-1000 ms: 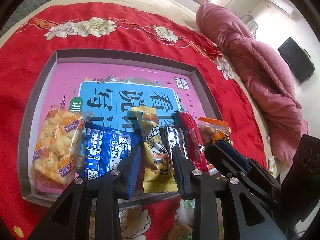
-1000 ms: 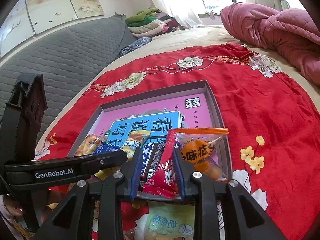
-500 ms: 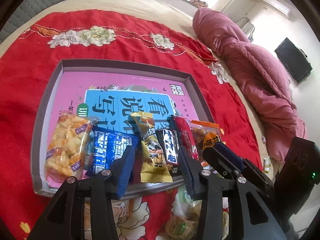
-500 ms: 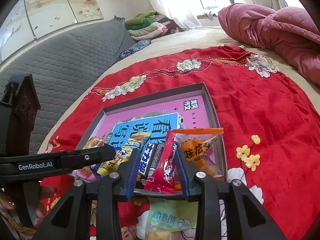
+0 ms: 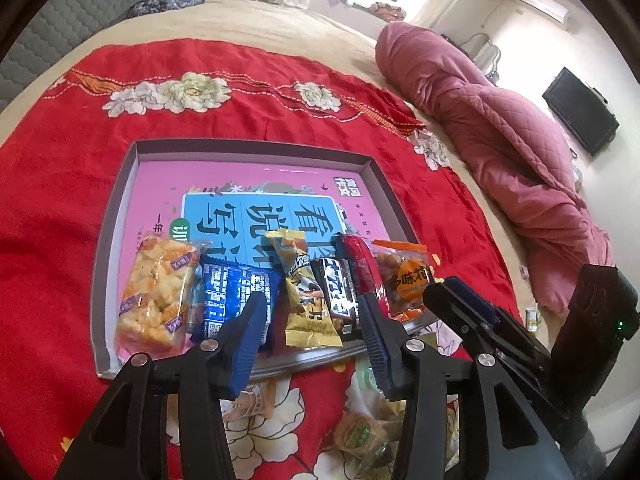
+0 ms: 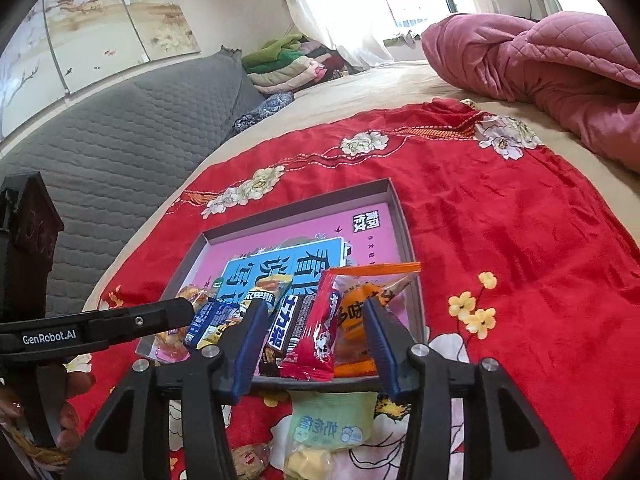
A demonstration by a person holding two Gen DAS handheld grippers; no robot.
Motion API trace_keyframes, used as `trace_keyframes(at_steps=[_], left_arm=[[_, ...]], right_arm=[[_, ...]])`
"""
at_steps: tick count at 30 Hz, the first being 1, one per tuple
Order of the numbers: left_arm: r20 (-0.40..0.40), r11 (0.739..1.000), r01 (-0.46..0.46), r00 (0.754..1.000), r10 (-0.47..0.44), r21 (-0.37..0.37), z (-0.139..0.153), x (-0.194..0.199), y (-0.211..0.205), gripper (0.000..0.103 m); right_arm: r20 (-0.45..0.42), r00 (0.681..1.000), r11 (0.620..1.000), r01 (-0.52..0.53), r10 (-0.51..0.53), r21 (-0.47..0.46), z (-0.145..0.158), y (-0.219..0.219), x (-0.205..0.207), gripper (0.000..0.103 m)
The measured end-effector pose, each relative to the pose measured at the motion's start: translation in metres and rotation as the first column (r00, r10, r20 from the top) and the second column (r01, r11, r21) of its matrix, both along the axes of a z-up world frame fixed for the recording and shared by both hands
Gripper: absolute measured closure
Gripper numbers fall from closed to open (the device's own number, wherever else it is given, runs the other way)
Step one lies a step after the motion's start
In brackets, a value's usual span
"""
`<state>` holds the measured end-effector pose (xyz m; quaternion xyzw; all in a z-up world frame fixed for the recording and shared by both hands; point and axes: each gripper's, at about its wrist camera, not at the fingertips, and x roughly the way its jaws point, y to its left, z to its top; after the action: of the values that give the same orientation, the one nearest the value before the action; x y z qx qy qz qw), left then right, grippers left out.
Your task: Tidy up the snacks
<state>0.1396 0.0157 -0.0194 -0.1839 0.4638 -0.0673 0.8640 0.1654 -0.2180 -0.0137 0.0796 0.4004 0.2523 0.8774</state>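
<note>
A grey tray (image 5: 248, 146) with a pink book inside lies on the red cloth. Along its near edge sits a row of snacks: a puffed corn pack (image 5: 156, 296), a blue packet (image 5: 236, 292), a yellow packet (image 5: 308, 296), a black bar (image 5: 340, 292), a red bar (image 5: 364, 268) and an orange peanut pack (image 5: 404, 280). My left gripper (image 5: 311, 308) hovers over the yellow packet with its jaws opening and its pads off it. My right gripper (image 6: 314, 308) is also opening; the black bar (image 6: 288, 320) and red bar (image 6: 320, 328) show between its fingers, untouched.
Loose snacks lie on the cloth before the tray: a green packet (image 6: 328, 420), an orange pack (image 5: 256, 396) and a round green one (image 5: 360, 432). A pink quilt (image 5: 500, 128) is bunched at the right. A person's hand (image 6: 68, 412) holds the left gripper.
Both pairs of jaws have spread apart. Both grippers have drawn back and up from the snack row, so more of the tray and cloth shows. The snacks stay in the tray.
</note>
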Motion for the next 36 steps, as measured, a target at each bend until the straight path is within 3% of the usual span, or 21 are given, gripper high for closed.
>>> trace_keyframes(at_steps=[36], left_arm=[[-0.018,0.995,0.091,0.996,-0.09,0.049,0.002,-0.033,-0.011,0.049]], right_arm=[[-0.018,1.0,1.0,-0.02,0.02,-0.01,0.015,-0.007,-0.034,0.048]])
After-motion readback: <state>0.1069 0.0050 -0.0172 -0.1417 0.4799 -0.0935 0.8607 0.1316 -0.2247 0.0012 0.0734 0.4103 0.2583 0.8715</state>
